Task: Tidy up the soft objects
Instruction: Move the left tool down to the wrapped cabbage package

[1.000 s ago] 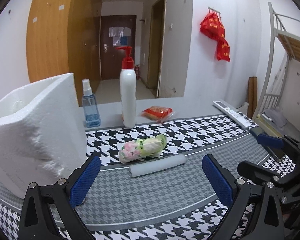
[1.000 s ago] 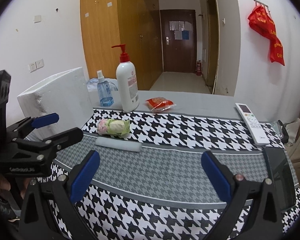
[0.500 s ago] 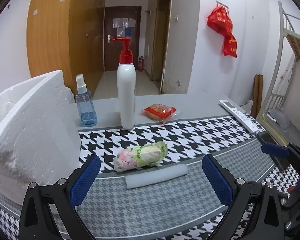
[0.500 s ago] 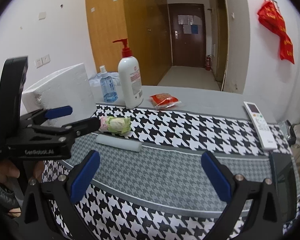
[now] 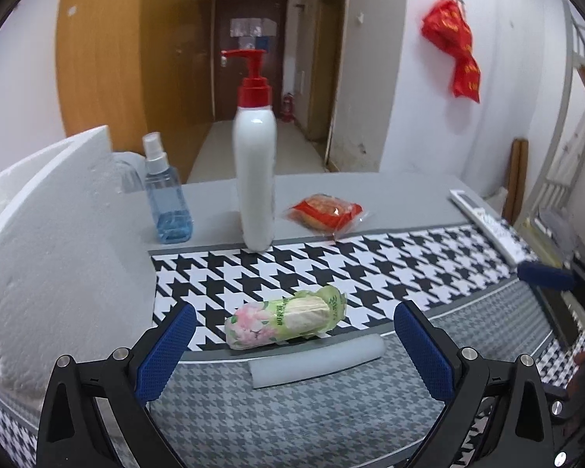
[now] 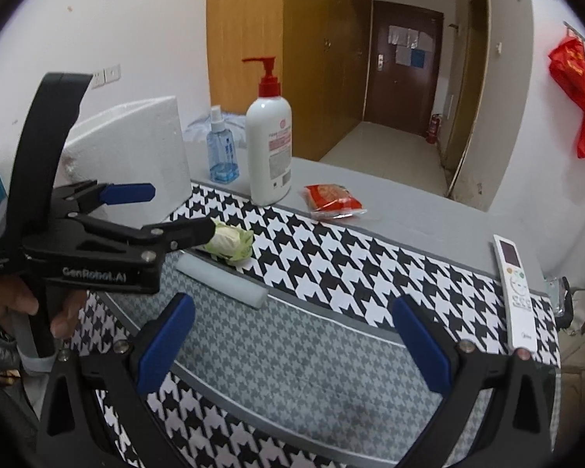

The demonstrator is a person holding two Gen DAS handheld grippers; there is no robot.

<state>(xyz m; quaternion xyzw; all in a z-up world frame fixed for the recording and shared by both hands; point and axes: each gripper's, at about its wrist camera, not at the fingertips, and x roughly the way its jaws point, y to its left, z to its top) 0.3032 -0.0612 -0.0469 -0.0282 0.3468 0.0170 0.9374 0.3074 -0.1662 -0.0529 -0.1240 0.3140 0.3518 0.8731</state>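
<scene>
Your left gripper (image 5: 292,347) was spread wide and empty, the crinkly flowered pack (image 5: 286,318) lying at twelve o'clock between its tips, beside a smooth foam strip (image 5: 318,357). Your right gripper (image 6: 292,341) gaped empty too. Closing low might have snagged that strip or the tablecloth (image 5: 390,265).

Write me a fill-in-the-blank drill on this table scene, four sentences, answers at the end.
1. The pump bottle has a ____ pump top.
2. The small spray bottle holds ____ liquid.
3. The flowered packet lies just behind the white foam ____ on the patterned cloth.
4. The left gripper and right gripper both have their jaws ____.

Answers: red; blue; roll; open
</scene>
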